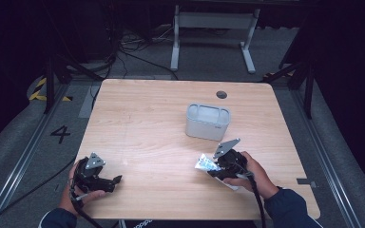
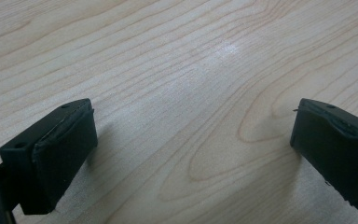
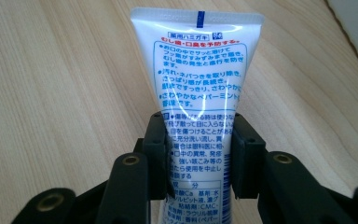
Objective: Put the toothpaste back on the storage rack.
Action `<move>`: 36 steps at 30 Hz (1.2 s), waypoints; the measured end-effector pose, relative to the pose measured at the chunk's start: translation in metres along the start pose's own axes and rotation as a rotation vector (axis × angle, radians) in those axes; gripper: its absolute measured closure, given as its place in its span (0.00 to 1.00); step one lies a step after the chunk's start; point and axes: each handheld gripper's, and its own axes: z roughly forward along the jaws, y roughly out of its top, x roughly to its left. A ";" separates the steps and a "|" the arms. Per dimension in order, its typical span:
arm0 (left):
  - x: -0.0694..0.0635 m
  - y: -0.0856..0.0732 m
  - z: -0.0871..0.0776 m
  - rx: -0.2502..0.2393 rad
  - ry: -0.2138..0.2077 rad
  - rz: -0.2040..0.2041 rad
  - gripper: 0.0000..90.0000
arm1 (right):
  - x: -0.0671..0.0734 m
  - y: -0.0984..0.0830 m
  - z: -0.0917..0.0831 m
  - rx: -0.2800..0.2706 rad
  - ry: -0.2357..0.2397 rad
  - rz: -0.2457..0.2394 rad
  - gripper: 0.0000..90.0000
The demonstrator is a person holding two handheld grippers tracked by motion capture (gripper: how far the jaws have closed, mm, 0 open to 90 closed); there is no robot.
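Toothpaste tube [image 3: 198, 88], white with blue and red print, sits pinched in the right gripper [image 3: 198, 154], whose two black jaws press on its sides partway along the body, with the flat crimped end and its short blue mark pointing away from the camera over the wood. In the high view the same tube [image 1: 206, 163] shows as a pale, shiny shape sticking out from the right gripper [image 1: 214, 167] toward the middle of the table [image 1: 147, 114], low over the near right part of the top, with the person's right hand [image 1: 254, 178] wrapped around the gripper's body. A light grey container [image 1: 207, 121] with open compartments stands farther back on the table, just beyond the right gripper and apart from it. The left gripper [image 1: 116, 180] rests at the near left edge, held in the left hand [image 1: 78, 192]; in its own view its jaws stand spread wide with bare wood between them, well apart from the tube.
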 end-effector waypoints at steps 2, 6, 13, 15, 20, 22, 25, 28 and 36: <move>0.000 0.000 0.000 0.000 0.000 0.000 0.01 | 0.000 0.000 -0.001 -0.021 -0.005 -0.001 0.73; 0.000 0.000 0.000 0.000 0.000 0.000 0.01 | -0.001 0.000 -0.004 -0.048 -0.010 0.003 0.73; 0.000 0.000 0.000 0.000 0.000 0.000 0.01 | -0.001 0.000 -0.010 -0.114 -0.017 -0.007 0.73; 0.000 0.000 0.000 0.000 0.000 0.000 0.01 | -0.001 0.000 -0.012 -0.134 -0.017 -0.005 0.73; 0.000 0.000 0.000 0.000 0.000 0.000 0.01 | -0.003 0.000 -0.017 -0.176 -0.045 -0.012 0.73; 0.000 0.000 0.000 0.000 0.000 -0.001 0.01 | -0.003 0.001 -0.020 -0.199 -0.043 -0.017 0.73; 0.000 0.000 0.000 0.000 -0.001 0.000 0.01 | -0.003 0.002 -0.024 -0.221 -0.056 -0.020 0.73; 0.000 0.000 0.000 0.000 -0.006 -0.002 0.01 | -0.003 0.003 -0.027 -0.240 -0.059 -0.014 0.73; 0.000 0.000 0.000 0.000 -0.007 -0.001 0.01 | -0.004 0.008 -0.035 -0.285 -0.066 -0.015 0.73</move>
